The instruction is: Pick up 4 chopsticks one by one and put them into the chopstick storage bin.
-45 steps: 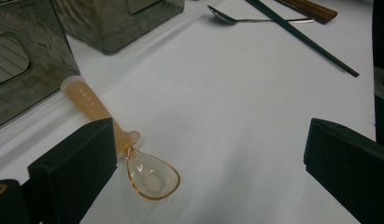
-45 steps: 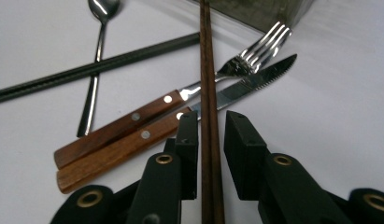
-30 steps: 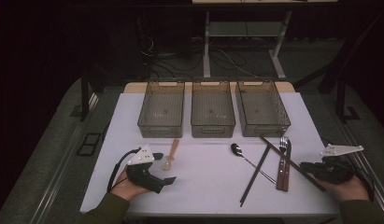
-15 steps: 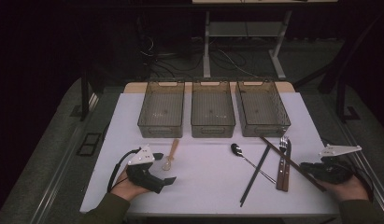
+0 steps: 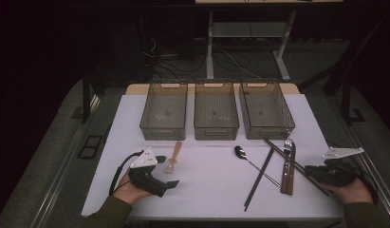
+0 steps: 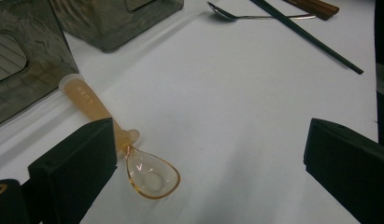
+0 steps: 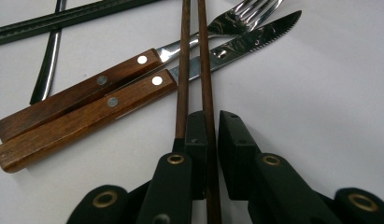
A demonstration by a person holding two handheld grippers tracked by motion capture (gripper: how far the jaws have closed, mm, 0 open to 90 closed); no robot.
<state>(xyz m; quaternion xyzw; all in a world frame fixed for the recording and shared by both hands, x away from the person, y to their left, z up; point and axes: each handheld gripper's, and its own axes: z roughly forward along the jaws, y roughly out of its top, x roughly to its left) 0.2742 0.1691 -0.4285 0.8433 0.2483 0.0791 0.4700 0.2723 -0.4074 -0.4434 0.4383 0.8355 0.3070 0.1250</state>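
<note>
My left gripper (image 5: pixel 167 171) rests on the white table (image 5: pixel 211 190) at the front left, with its jaws wide open (image 6: pixel 210 158). A clear amber plastic spoon (image 6: pixel 150 175) lies flat, its bowl just inside the left jaw and its handle running toward the bins; nothing presses on it. At the front right, my right gripper (image 5: pixel 312 172) lies low on the table. Its jaws (image 7: pixel 213 116) are shut on one brown wooden chopstick (image 7: pixel 207 70). The second brown chopstick (image 7: pixel 182 70) runs beside it along the outer side of the left jaw.
Three grey see-through bins (image 5: pixel 216 111) stand in a row at the back of the table. A metal spoon (image 5: pixel 240 152), black chopsticks (image 5: pixel 260 178), and a wooden-handled fork (image 5: pixel 288 145) and knife (image 5: pixel 292 173) lie just left of the right gripper.
</note>
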